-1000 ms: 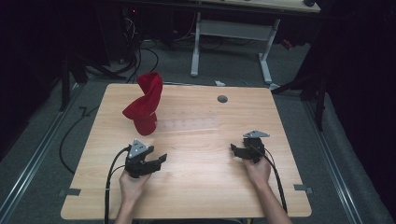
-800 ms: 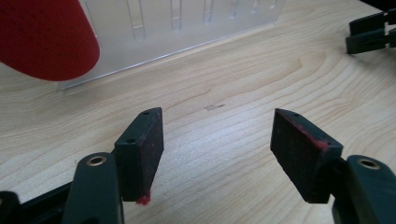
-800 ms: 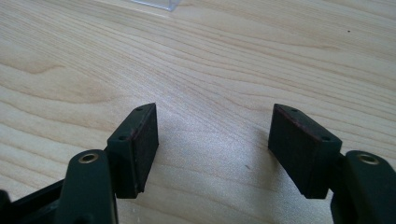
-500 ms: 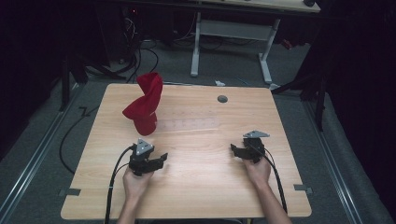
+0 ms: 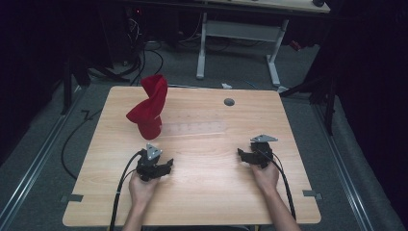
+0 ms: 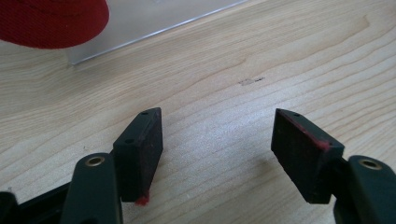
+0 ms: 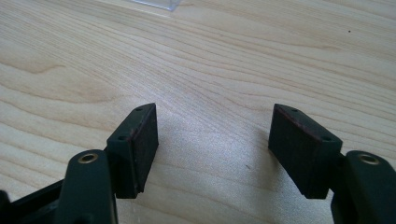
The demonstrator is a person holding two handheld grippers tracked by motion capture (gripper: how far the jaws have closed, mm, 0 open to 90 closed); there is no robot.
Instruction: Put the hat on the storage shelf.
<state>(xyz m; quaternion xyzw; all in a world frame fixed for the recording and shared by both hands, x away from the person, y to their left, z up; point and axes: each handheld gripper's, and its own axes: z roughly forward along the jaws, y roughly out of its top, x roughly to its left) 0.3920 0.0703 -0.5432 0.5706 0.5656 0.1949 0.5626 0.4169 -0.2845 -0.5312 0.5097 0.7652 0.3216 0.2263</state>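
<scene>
A red cloth (image 5: 149, 107) stands twisted upright at the back left of the wooden table (image 5: 207, 192), its base on a clear flat sheet (image 5: 192, 129). In the left gripper view the red cloth (image 6: 51, 21) and a corner of the clear sheet (image 6: 140, 18) lie ahead at the top. My left gripper (image 5: 161, 166) (image 6: 217, 149) rests low over bare wood in front of the cloth, open, with nothing between its pads. My right gripper (image 5: 248, 156) (image 7: 212, 147) rests at the right over bare wood, also open and holding nothing.
A small dark round grommet (image 5: 229, 102) sits in the table near its back edge. A black cable (image 5: 122, 178) trails from each gripper toward the front edge. Behind the table stand a white desk frame (image 5: 240, 33) and floor cables.
My left gripper has slid toward the front edge and a little to the right, away from the red cloth. The right gripper and the cloth have stayed where they were.
</scene>
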